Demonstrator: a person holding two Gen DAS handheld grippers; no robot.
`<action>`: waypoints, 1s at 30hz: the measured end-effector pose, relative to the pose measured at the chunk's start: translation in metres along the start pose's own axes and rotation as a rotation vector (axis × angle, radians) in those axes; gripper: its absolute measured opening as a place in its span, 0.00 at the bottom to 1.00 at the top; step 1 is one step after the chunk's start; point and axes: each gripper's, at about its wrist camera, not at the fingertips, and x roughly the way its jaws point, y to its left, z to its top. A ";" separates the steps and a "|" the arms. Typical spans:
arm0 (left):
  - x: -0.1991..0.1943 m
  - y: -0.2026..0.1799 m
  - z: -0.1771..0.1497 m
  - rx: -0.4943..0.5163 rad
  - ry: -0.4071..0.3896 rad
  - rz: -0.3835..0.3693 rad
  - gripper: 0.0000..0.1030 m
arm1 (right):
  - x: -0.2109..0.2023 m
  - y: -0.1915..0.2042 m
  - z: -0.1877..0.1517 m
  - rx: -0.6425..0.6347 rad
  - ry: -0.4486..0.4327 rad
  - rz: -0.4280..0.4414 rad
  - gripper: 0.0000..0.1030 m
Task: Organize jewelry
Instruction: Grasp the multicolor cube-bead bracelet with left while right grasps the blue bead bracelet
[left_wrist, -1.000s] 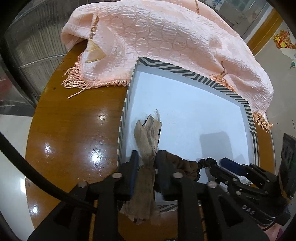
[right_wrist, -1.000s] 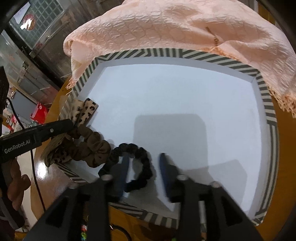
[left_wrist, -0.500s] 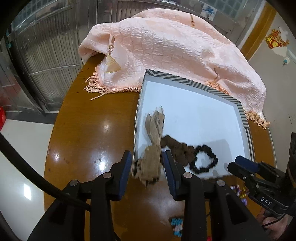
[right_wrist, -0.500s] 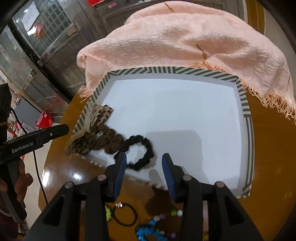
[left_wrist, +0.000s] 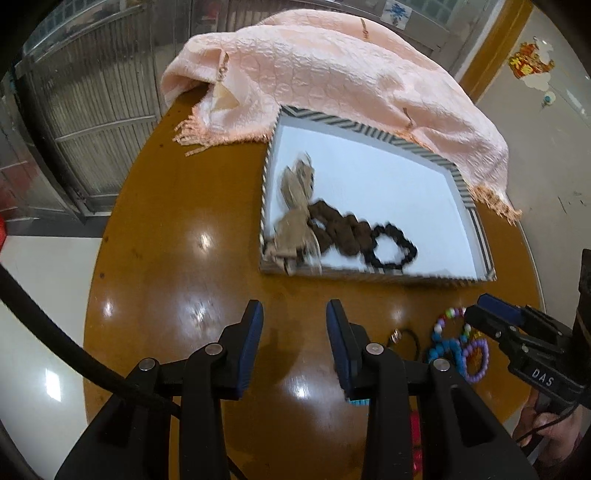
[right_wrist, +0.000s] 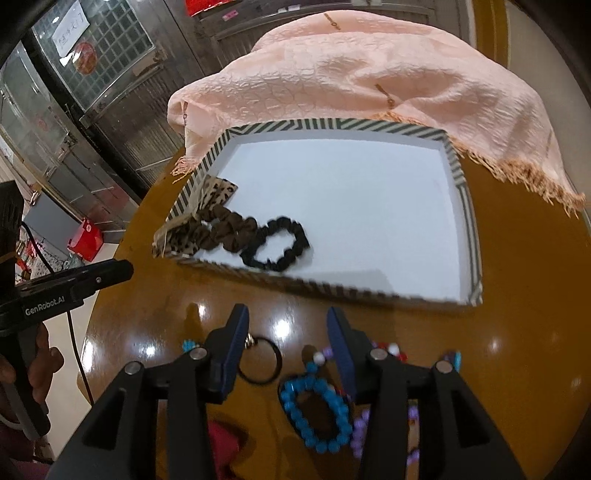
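A striped-rim white tray (left_wrist: 369, 133) (right_wrist: 458, 173) sits on the round wooden table. In it lie a leopard-print scrunchie (left_wrist: 295, 221) (right_wrist: 192, 229) draped over the left rim, a brown scrunchie (left_wrist: 340, 230) (right_wrist: 229, 229) and a black scrunchie (left_wrist: 393, 249) (right_wrist: 277, 245). My left gripper (left_wrist: 294, 321) is open and empty over bare wood in front of the tray. My right gripper (right_wrist: 286, 328) is open and empty above a thin black hair tie (right_wrist: 258, 363) and a blue bead bracelet (right_wrist: 317, 413). Bead bracelets (left_wrist: 458, 343) also show in the left wrist view.
A pink fringed cloth (left_wrist: 332, 74) (right_wrist: 369, 81) covers the table's far side and the tray's back rim. A purple bead bracelet (right_wrist: 364, 428) and other beads lie near the front edge. The right gripper's body (left_wrist: 524, 347) and the left one's (right_wrist: 70, 284) show in each other's views.
Both grippers have let go of their scrunchies and pulled back out of the tray toward the table's front. The scrunchies stay in the tray.
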 end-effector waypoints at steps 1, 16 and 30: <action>0.000 -0.001 -0.003 0.004 0.007 -0.009 0.32 | -0.003 -0.001 -0.005 0.003 0.000 -0.004 0.45; 0.024 -0.033 -0.048 0.058 0.124 -0.116 0.33 | -0.034 -0.050 -0.077 0.084 0.016 -0.072 0.45; 0.043 -0.050 -0.053 0.073 0.142 -0.095 0.40 | -0.015 -0.028 -0.061 -0.079 0.005 -0.036 0.37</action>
